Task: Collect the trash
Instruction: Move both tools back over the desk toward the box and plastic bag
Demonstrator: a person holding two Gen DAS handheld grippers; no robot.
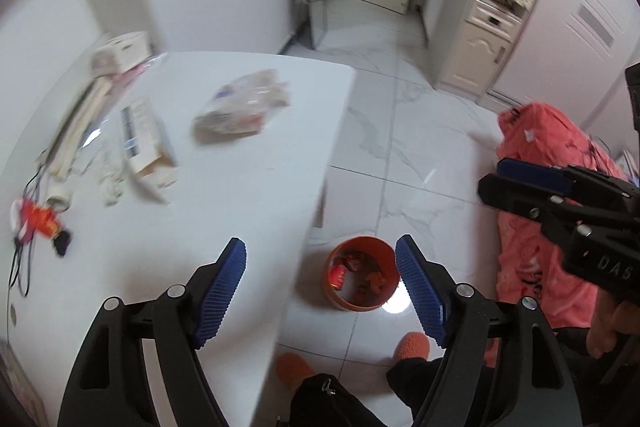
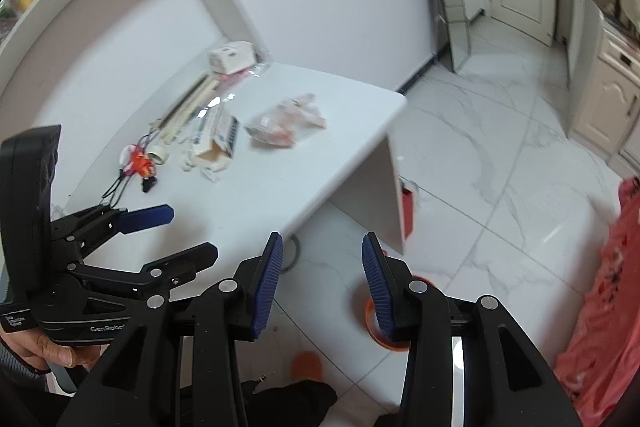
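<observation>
An orange round bin (image 1: 362, 279) stands on the floor beside the white table (image 1: 248, 195), with red wrappers inside; in the right wrist view only its rim (image 2: 370, 327) shows behind a finger. A crumpled clear plastic bag (image 1: 240, 107) (image 2: 286, 125) lies on the table's far part. An open cardboard box (image 1: 146, 147) (image 2: 220, 143) lies to its left. My left gripper (image 1: 320, 291) is open and empty, over the table edge and bin; it shows in the right wrist view (image 2: 192, 231). My right gripper (image 2: 322, 287) is open and empty above the floor; it shows in the left wrist view (image 1: 494, 177).
A red toy with black cords (image 1: 38, 223), a tape roll (image 2: 158, 153), long sticks (image 2: 188, 107) and a small carton (image 2: 232, 57) lie along the table's left side. A pink cloth (image 1: 548, 227) hangs at right. Orange slippers (image 1: 412, 345) are on the tiled floor.
</observation>
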